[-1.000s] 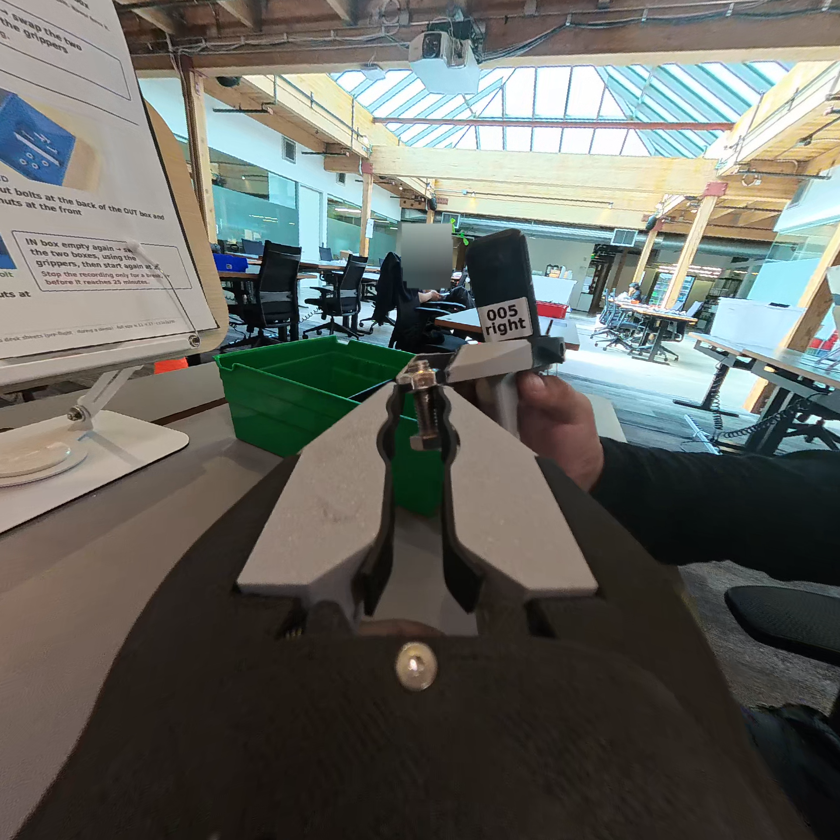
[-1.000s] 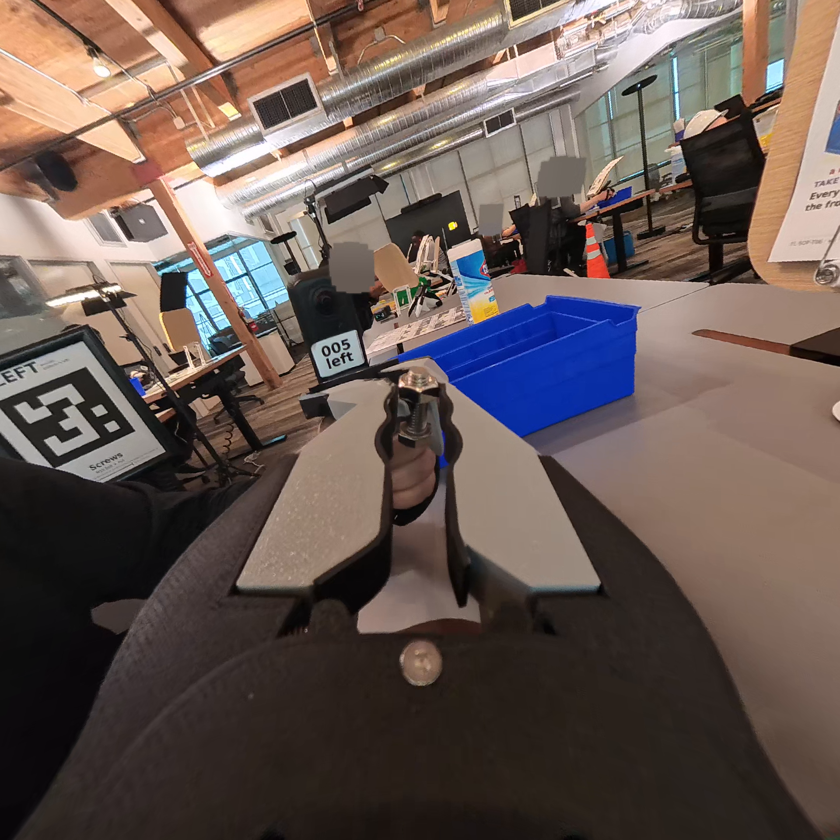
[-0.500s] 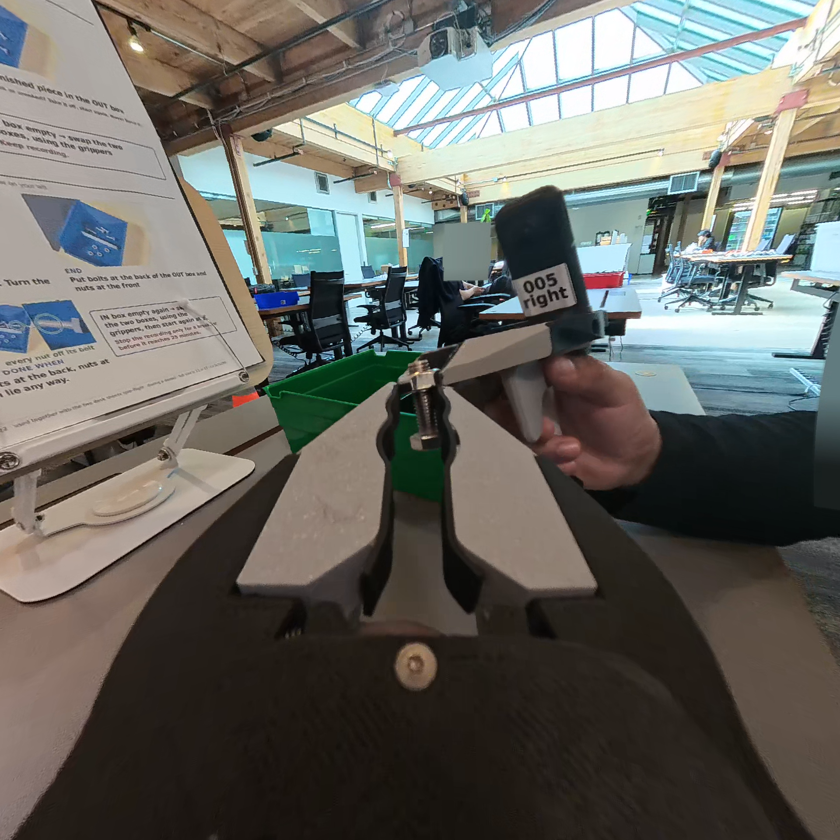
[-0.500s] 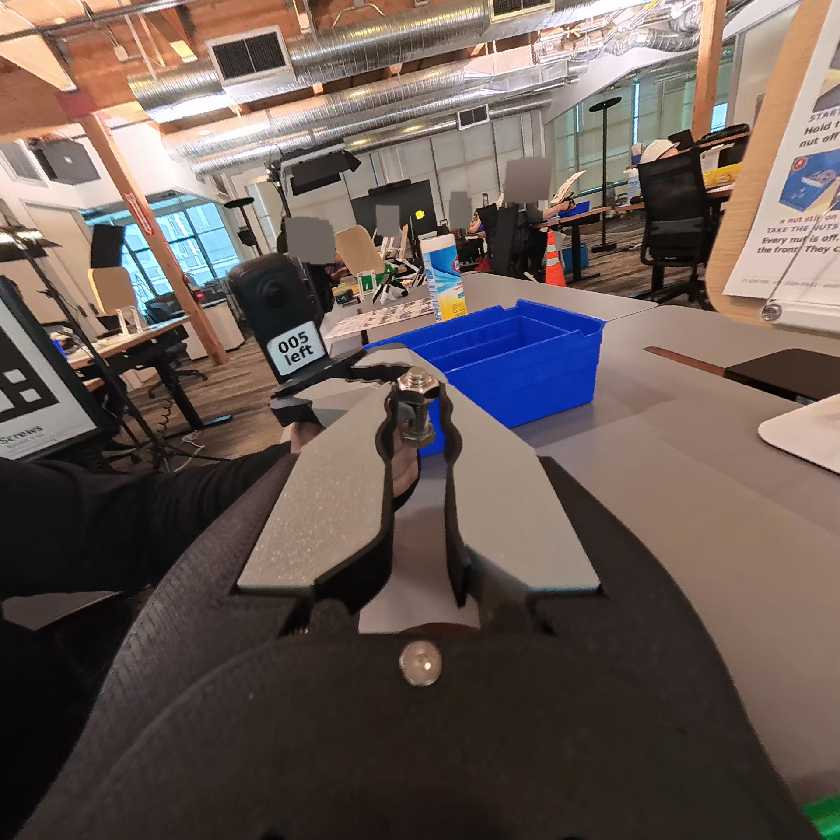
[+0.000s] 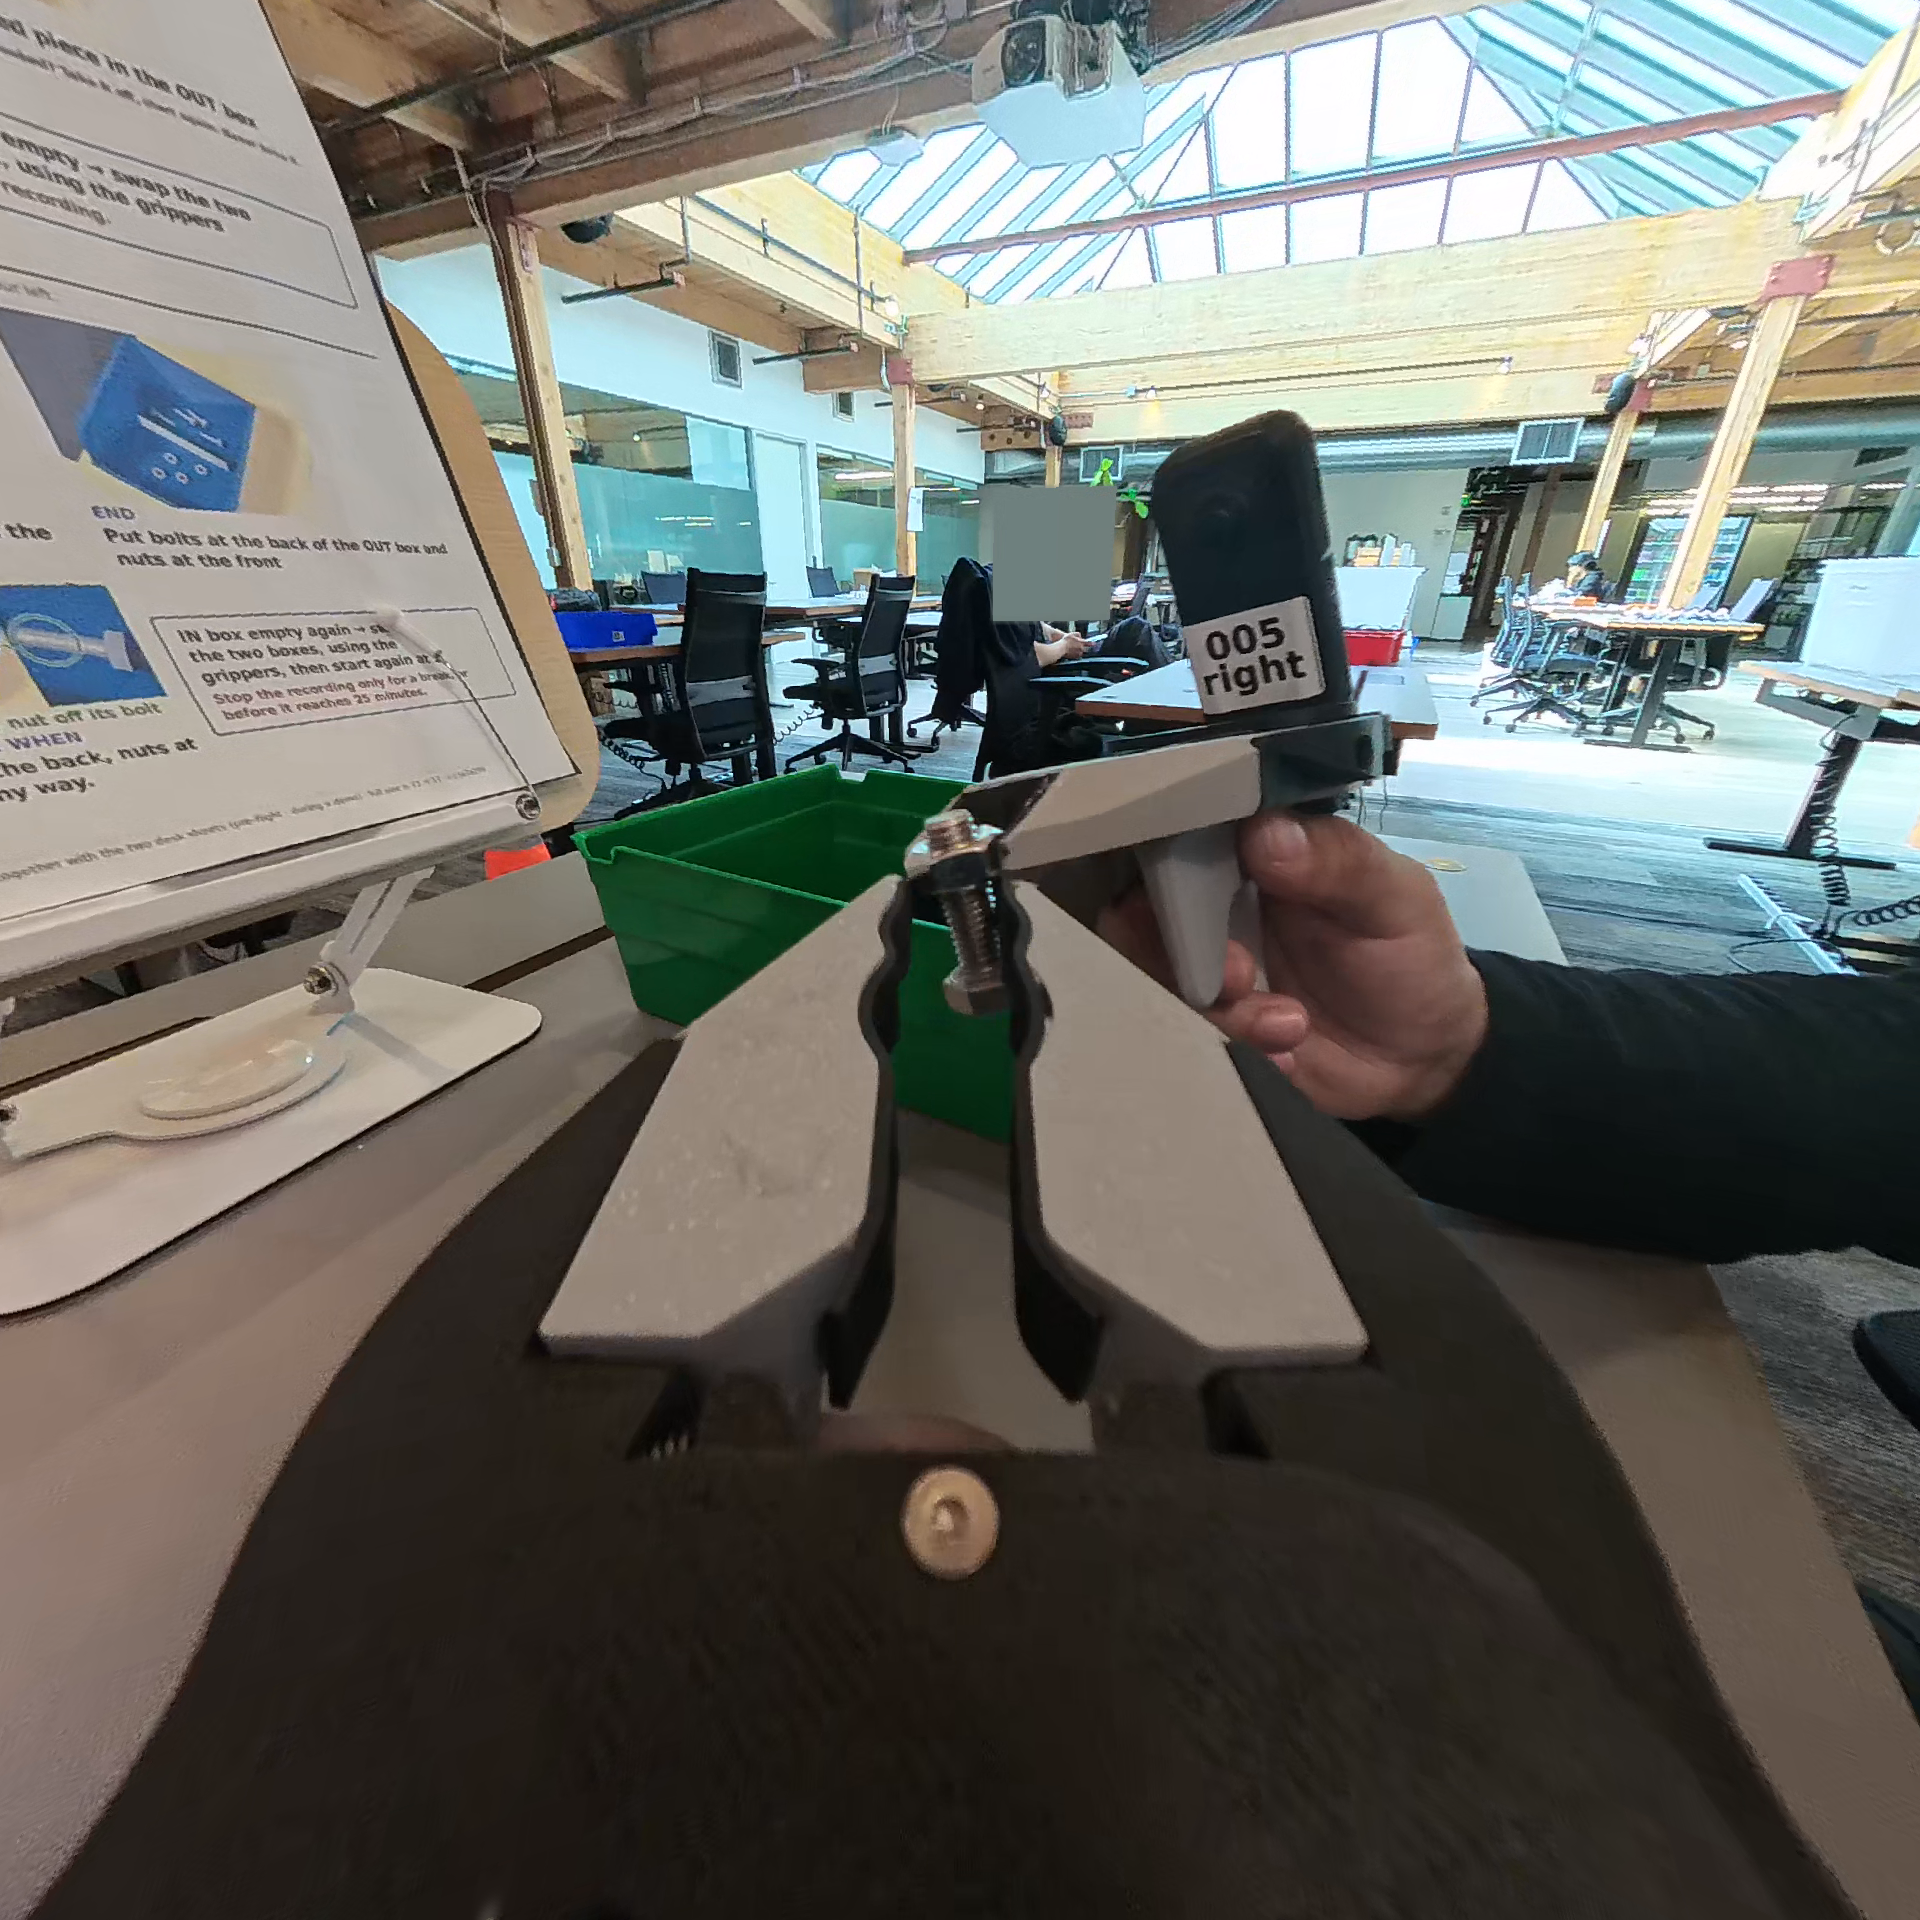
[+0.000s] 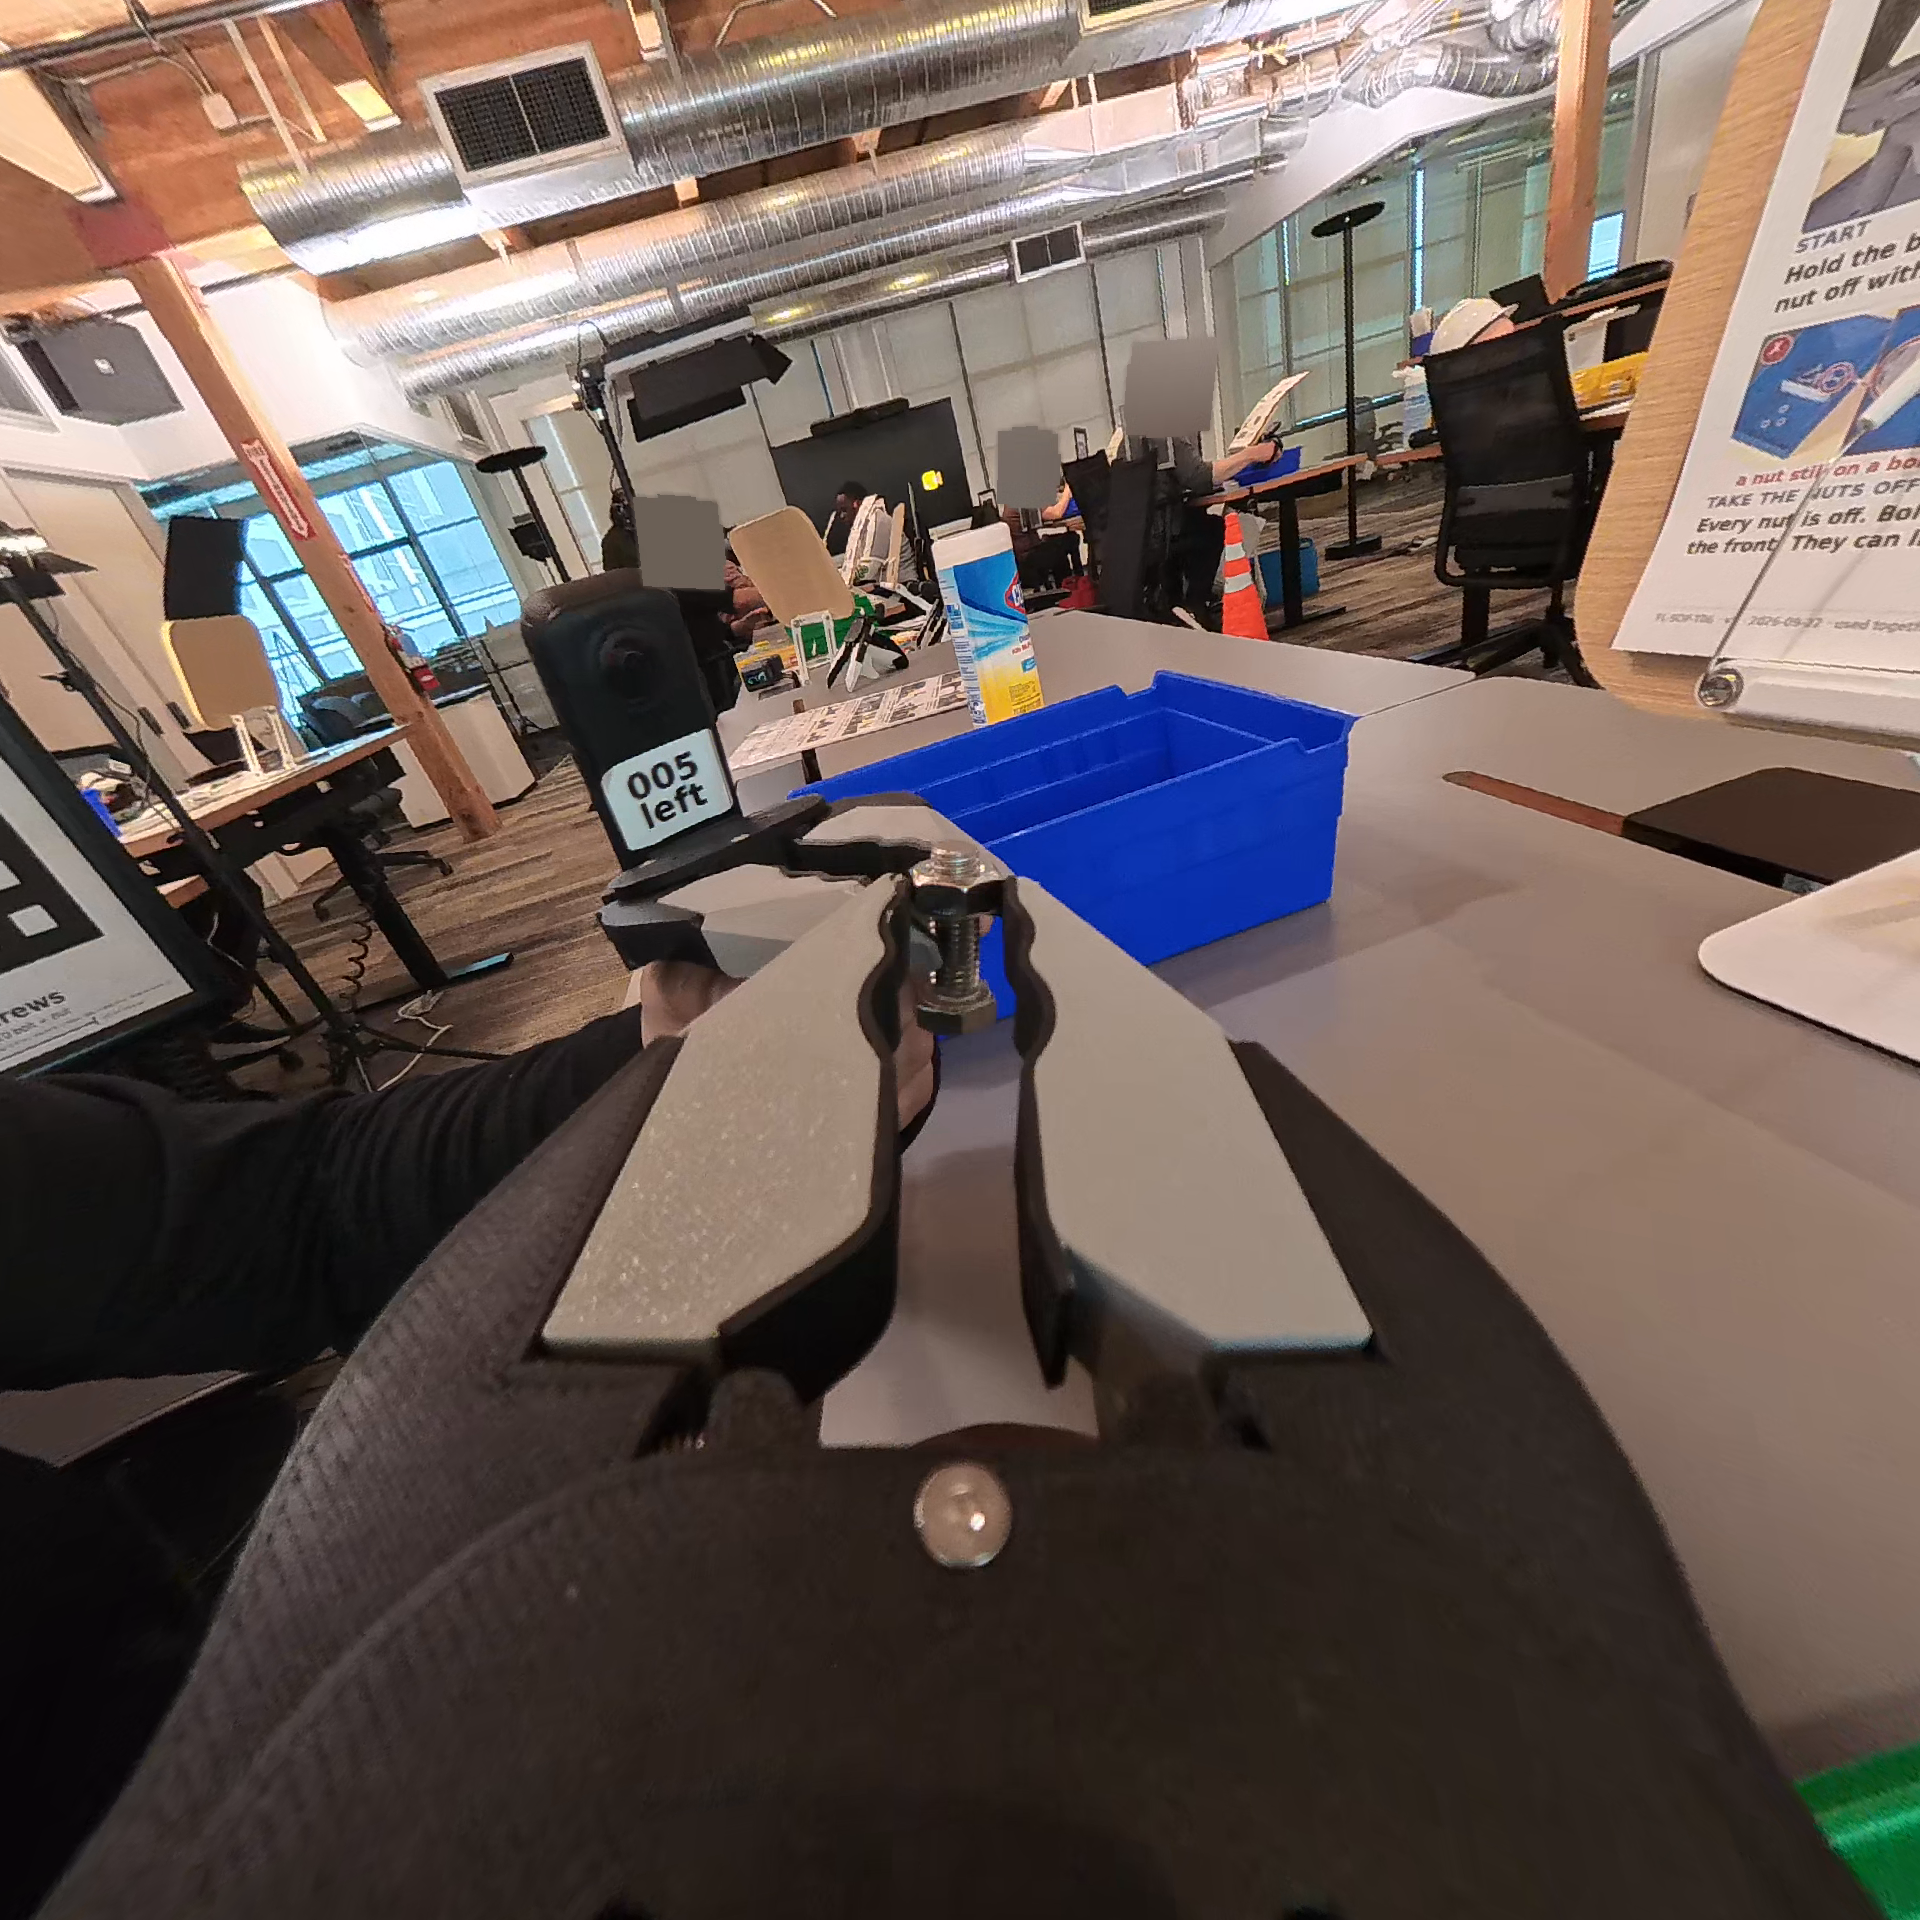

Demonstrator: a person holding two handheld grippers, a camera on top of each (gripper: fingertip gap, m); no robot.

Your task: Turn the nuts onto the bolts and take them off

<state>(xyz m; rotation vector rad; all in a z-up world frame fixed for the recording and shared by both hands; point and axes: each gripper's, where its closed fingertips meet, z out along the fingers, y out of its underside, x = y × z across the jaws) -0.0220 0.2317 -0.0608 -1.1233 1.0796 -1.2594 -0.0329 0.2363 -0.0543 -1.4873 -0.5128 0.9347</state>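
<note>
A steel bolt [image 5: 971, 935] stands upright, head down, between the fingers of my left gripper [image 5: 961, 940], which is shut on its shaft. A hex nut [image 5: 948, 854] sits near the top of the thread. My right gripper [image 5: 1023, 821] comes in from the right, held by a hand, with its tips on the nut. In the right wrist view my right gripper [image 6: 956, 914] is shut on the nut [image 6: 956, 891], with the bolt's head [image 6: 951, 1008] below. The left gripper [image 6: 821, 857] reaches in from the left. All of it is held above the grey table [image 6: 1558, 1143].
A green bin [image 5: 748, 914] stands on the table behind the bolt. A blue bin [image 6: 1143, 831] stands on the other side, with a wipes canister [image 6: 987, 634] behind it. An instruction sheet [image 5: 208, 416] on a white stand [image 5: 260, 1070] stands at the table's back. Office desks and chairs lie beyond. My two grippers' fingertips are within a few centimetres of each other.
Both grippers have stayed shut on the bolt and nut. The right gripper has swung and tilted around the bolt relative to the left. Both views have shifted against the background.
</note>
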